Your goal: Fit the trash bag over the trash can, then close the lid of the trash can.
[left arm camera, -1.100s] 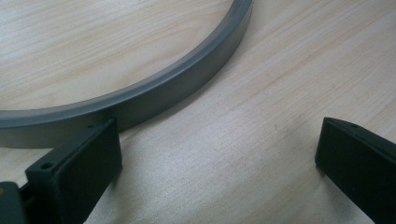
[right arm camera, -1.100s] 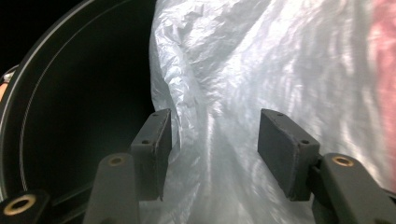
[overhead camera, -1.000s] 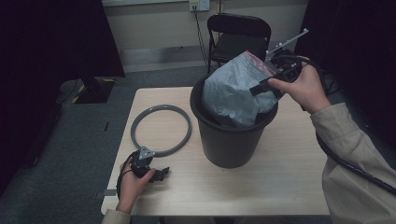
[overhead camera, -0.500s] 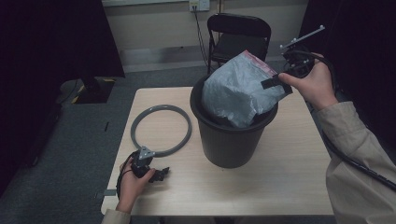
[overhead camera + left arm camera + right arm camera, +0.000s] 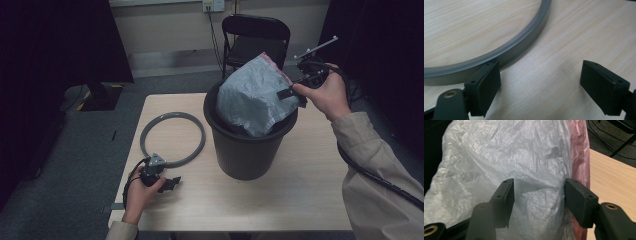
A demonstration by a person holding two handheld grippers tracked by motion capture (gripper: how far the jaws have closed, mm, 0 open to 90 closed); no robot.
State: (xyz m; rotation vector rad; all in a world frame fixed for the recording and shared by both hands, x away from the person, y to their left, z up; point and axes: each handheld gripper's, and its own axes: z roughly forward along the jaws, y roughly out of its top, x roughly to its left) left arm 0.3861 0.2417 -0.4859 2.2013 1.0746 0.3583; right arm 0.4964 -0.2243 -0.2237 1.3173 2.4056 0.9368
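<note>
At the near left of the table (image 5: 310,200), the left gripper (image 5: 172,184) is rested beside the grey ring (image 5: 172,139). Its jaws have just been closing a little, yet they stand apart with nothing but bare wood between them. To the right, the black bin (image 5: 245,150) is seen with a grey plastic bag (image 5: 252,100) bulging out of it. The right gripper (image 5: 289,95) is set against the bag's right edge, jaws parted around a fold; whether it is pinched cannot be told. Lining the bin appears to be in hand; next, the bag's edge would need spreading over the rim.

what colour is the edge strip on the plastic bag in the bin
Pinkish red, along the edge of the grey plastic bag; the strip shows best in the right gripper view.
</note>
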